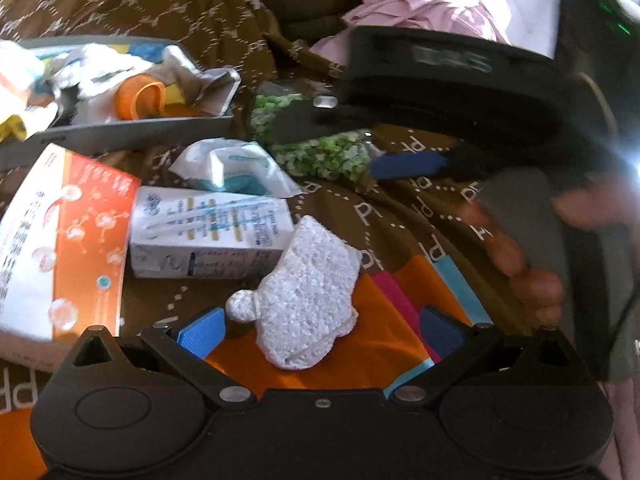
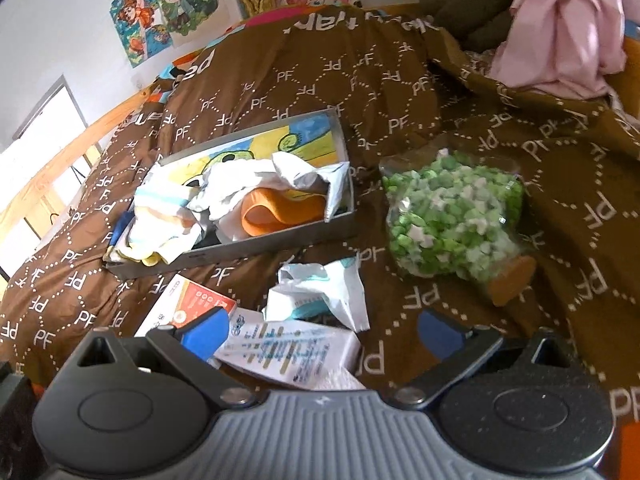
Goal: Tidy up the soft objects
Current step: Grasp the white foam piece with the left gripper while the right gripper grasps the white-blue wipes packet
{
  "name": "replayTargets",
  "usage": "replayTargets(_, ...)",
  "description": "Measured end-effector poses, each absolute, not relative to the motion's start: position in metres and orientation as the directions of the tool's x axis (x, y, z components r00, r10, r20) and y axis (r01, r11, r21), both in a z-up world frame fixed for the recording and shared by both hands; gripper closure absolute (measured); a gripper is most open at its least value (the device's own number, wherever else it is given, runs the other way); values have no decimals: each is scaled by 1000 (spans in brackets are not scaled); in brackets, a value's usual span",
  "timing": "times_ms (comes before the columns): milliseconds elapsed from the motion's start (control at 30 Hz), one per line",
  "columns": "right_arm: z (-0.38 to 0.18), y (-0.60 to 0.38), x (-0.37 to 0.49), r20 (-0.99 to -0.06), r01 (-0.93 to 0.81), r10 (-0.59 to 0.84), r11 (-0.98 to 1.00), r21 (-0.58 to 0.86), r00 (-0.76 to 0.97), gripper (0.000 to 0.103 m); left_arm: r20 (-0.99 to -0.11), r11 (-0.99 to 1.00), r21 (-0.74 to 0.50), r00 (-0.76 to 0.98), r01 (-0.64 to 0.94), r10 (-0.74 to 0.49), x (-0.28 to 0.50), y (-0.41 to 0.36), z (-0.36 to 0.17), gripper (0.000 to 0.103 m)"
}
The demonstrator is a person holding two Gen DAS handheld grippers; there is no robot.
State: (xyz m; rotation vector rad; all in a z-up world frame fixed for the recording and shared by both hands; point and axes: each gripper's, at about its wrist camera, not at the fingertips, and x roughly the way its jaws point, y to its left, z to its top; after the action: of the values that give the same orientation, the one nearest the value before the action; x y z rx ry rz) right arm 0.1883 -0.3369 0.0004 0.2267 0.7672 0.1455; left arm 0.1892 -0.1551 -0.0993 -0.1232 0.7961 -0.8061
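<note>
Left wrist view first: at the far left the grey tray (image 1: pixel 132 130) lies on the bed's brown cover (image 1: pixel 400 216), already heaped with white cloths and an orange pouch, which suggests it is the collecting place for soft things. Just in front of it lie an orange-and-white box (image 1: pixel 68 240) and a white carton (image 1: pixel 208 232), touching each other, with a crumpled tissue pack (image 1: pixel 236 172) behind the carton. The left gripper (image 1: pixel 320 328) is spread wide, its blue pads on either side of a white sponge (image 1: pixel 308 296) that leans against the carton; nothing is pinched yet, so a grasp seems to be in preparation. Further right, the right gripper (image 1: pixel 404 166) hovers blurred above the bag of green foam bits (image 1: pixel 320 156), a hand (image 1: pixel 528 264) behind it. In the right wrist view the right gripper (image 2: pixel 320 332) is likewise parted and empty, the carton (image 2: pixel 288 356) below it and the green bag (image 2: pixel 452 220) ahead to the right. Bare cover between tray (image 2: pixel 280 236) and bag gives room; the tray's near wall must be cleared.
</note>
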Motion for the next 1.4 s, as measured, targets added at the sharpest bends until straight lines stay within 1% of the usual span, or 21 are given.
replayTargets(200,-8,-334,205,-675,-68,239,961,269,698,0,-587,692,-360,425,626,-689,186,-161,-99,2)
replayTargets(333,-12,-334,214,-681,-73,241,961,266,692,1,-586,697,-370,428,613,-688,191,-162,-100,9)
replayTargets(400,-15,-335,220,-685,-69,244,960,272,686,1,-585,705,-381,435,598,-685,193,-162,-101,13)
replayTargets(500,-22,-338,228,-698,-49,252,953,298,671,4,-584,713,-390,442,582,-681,197,-161,-104,21)
replayTargets(567,-27,-341,233,-705,-34,261,947,319,659,6,-579,710,-402,440,578,-686,199,-160,-105,29)
replayTargets(600,-28,-342,236,-707,-28,266,944,329,655,7,-571,701,-415,434,580,-697,200,-160,-105,31)
replayTargets(633,-30,-343,238,-710,-23,270,941,337,651,8,-564,691,-427,426,583,-707,199,-159,-105,35)
replayTargets(667,-32,-343,239,-713,-19,273,939,342,646,10,-556,679,-437,417,590,-720,199,-159,-104,42)
replayTargets(733,-35,-345,243,-716,-16,283,935,355,638,12,-544,659,-450,400,603,-738,198,-160,-104,48)
replayTargets(833,-37,-345,247,-718,-15,290,932,363,632,17,-532,634,-464,378,619,-758,197,-162,-104,54)
replayTargets(900,-39,-346,249,-718,-17,302,927,375,627,19,-524,620,-475,365,625,-770,197,-163,-105,54)
replayTargets(1000,-42,-346,253,-723,-17,318,920,391,613,25,-520,612,-502,351,612,-778,200,-165,-107,52)
replayTargets(1067,-44,-346,255,-730,-15,317,921,388,605,30,-525,608,-515,338,604,-781,202,-166,-110,42)
replayTargets(1133,-45,-346,257,-738,-12,315,923,384,596,36,-533,609,-519,330,599,-779,204,-169,-113,34)
replayTargets(1167,-46,-346,258,-741,-13,317,923,384,593,38,-536,607,-521,324,600,-780,205,-171,-115,32)
replayTargets(1300,-48,-343,260,-756,-27,300,936,351,582,41,-536,588,-570,283,574,-796,215,-177,-123,28)
replayTargets(1400,-49,-344,262,-759,-37,308,936,351,573,45,-511,558,-615,256,558,-820,223,-178,-129,29)
